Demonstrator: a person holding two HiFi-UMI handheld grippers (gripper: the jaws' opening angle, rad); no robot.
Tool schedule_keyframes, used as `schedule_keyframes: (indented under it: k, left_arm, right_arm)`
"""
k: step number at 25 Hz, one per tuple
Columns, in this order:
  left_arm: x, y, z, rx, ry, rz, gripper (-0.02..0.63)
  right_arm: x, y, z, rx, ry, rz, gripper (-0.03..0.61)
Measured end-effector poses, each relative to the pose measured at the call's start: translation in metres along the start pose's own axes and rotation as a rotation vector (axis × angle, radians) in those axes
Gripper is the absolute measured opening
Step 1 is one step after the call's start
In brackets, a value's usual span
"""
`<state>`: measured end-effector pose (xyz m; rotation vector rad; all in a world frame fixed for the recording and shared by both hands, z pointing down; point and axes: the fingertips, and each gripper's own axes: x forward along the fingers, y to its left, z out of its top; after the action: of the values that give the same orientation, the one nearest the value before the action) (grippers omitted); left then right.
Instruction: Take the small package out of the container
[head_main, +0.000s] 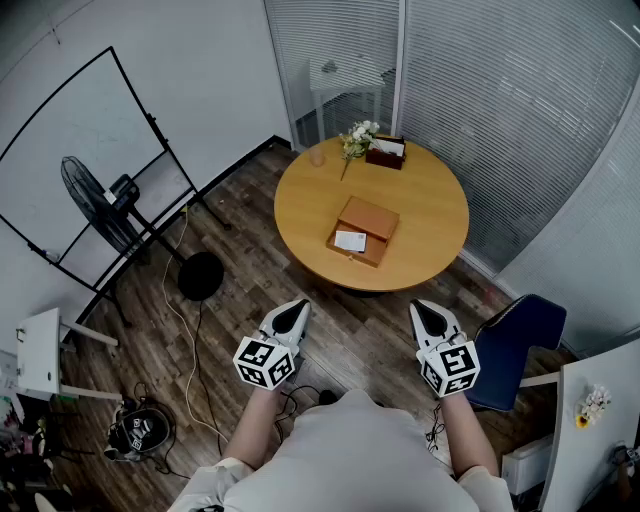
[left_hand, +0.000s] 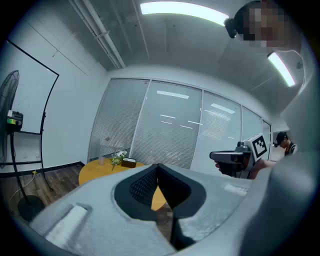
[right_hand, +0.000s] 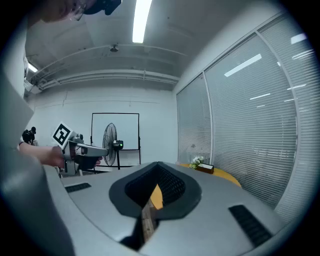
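An open brown cardboard box (head_main: 364, 230) lies in the middle of the round wooden table (head_main: 430, 205). A small white package (head_main: 350, 241) rests in its near half. Both grippers are held side by side over the floor, short of the table's near edge and pointing toward it. My left gripper (head_main: 296, 307) has its dark jaws meeting at the tips (left_hand: 158, 167) with nothing between them. My right gripper (head_main: 425, 306) looks the same, its jaws together and empty (right_hand: 159, 165). Each gripper view shows the other gripper off to the side.
A flower bunch (head_main: 357, 138), a dark box (head_main: 386, 152) and a cup (head_main: 317, 156) stand at the table's far edge. A fan (head_main: 95, 205) and a whiteboard (head_main: 80, 140) are at the left, with cables on the floor. A blue chair (head_main: 510, 345) stands at the right.
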<state>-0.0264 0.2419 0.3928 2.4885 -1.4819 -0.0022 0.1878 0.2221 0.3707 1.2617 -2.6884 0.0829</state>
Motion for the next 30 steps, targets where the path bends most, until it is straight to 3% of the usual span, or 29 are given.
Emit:
schedule_keyframes:
  k: [14,30]
  left_arm:
    - [-0.006,-0.010,-0.011,-0.003,0.012,0.000,0.018]
    - [-0.018,0.012,-0.015,-0.021,0.017,-0.017,0.018]
  right_arm:
    - [-0.007,0.004,-0.003,0.014,-0.009,0.001,0.003]
    - [0.003,0.020,-0.005,0.044,0.001,-0.042,0.019]
